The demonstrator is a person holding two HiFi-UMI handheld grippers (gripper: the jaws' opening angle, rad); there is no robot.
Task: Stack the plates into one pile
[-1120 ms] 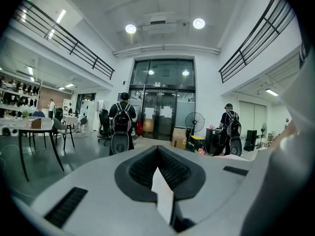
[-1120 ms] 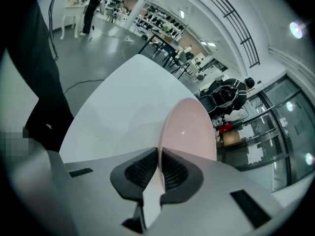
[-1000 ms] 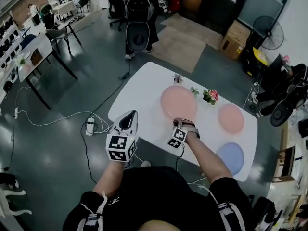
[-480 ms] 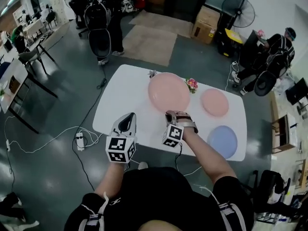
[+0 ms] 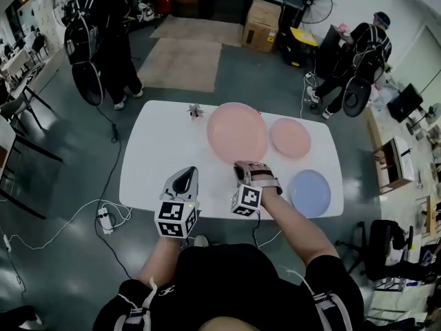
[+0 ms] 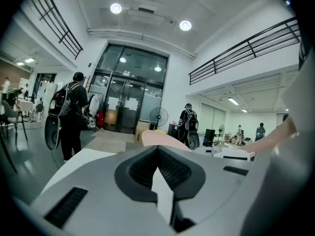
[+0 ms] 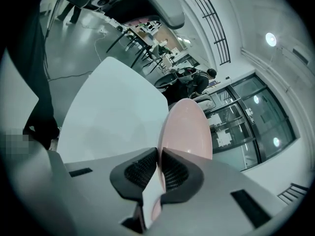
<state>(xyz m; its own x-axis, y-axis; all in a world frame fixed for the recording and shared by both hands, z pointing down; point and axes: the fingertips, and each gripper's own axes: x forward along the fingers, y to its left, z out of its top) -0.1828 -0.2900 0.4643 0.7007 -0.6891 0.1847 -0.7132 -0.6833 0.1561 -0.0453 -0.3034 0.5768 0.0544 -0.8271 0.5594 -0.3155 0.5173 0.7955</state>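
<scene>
Right gripper jaws pinching large pink plate rim, left gripper jaws together, over table edge

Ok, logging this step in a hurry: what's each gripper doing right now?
Left gripper: closed, empty.
Right gripper: closed on the rim of the large pink plate.

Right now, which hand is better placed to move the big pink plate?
Right. The right gripper is shut on the near rim of the big pink plate; the left gripper is shut and empty.
</scene>
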